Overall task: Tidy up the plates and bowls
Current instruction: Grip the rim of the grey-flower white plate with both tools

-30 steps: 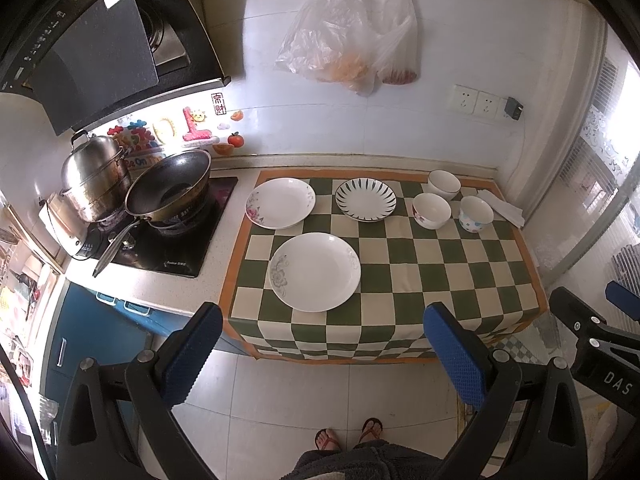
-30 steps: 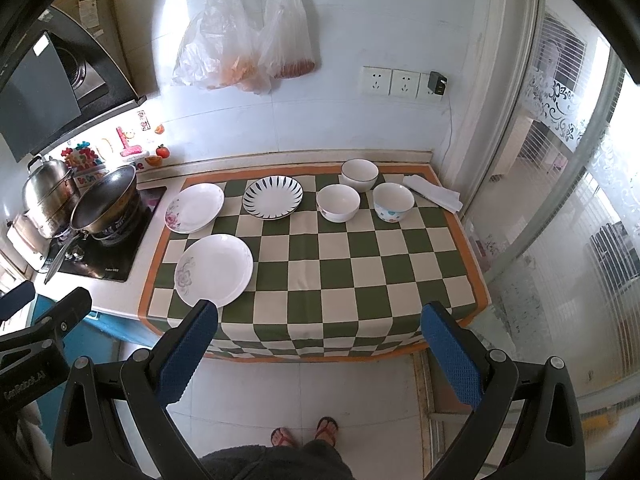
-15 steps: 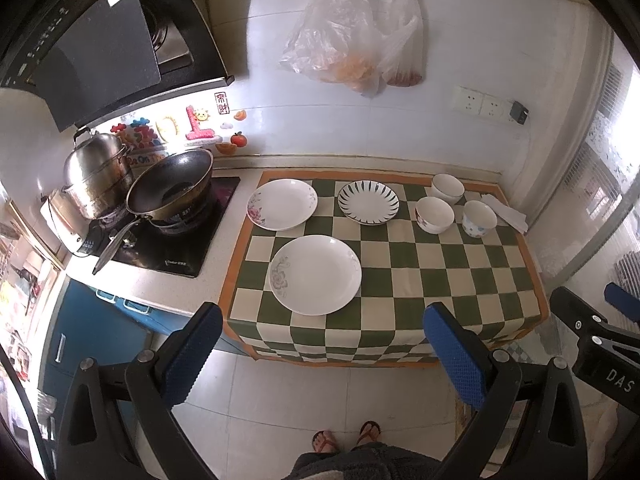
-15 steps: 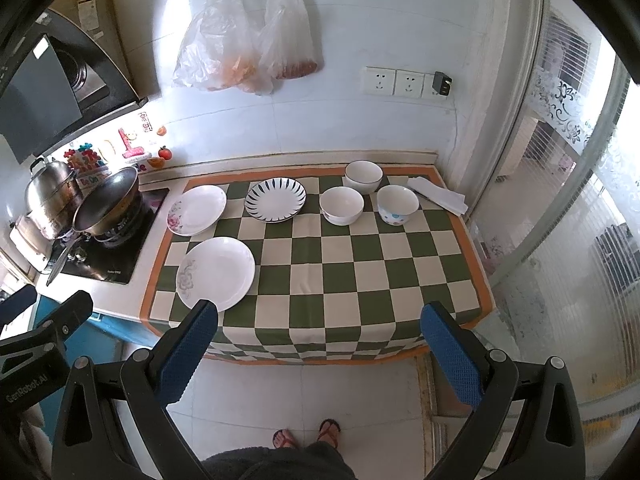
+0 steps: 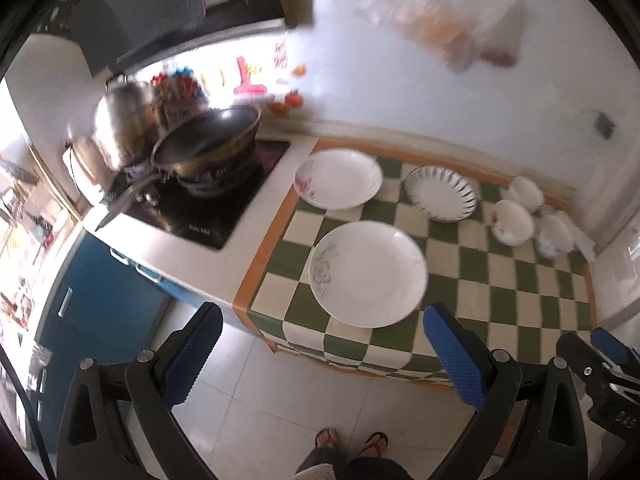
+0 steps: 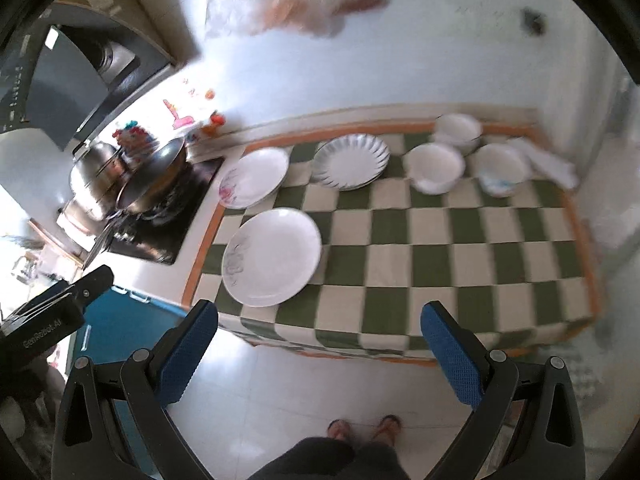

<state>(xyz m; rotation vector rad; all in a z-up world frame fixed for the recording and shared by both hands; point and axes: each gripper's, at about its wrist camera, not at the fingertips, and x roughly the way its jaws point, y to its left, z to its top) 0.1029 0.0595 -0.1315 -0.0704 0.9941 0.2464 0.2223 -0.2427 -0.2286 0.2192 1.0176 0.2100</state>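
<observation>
On the green-checked cloth (image 5: 516,280) lie a large white plate (image 5: 367,274) near the front left, a pink-flowered plate (image 5: 339,178) behind it and a striped plate (image 5: 440,193). Three white bowls (image 5: 513,222) stand at the back right. In the right wrist view I see the large plate (image 6: 272,256), the flowered plate (image 6: 254,178), the striped plate (image 6: 351,162) and the bowls (image 6: 434,166). My left gripper (image 5: 324,354) and right gripper (image 6: 320,352) are both open and empty, held above the floor in front of the counter.
A wok (image 5: 208,146) and a steel pot (image 5: 124,122) sit on the black hob at the left. Plastic bags (image 5: 448,8) hang on the wall. A folded cloth (image 6: 550,164) lies at the back right. My feet (image 6: 364,428) stand on the tiled floor.
Both grippers have moved forward and down toward the counter; the plates and bowls look larger. Both views are tilted and blurred from motion. The dishes have not moved.
</observation>
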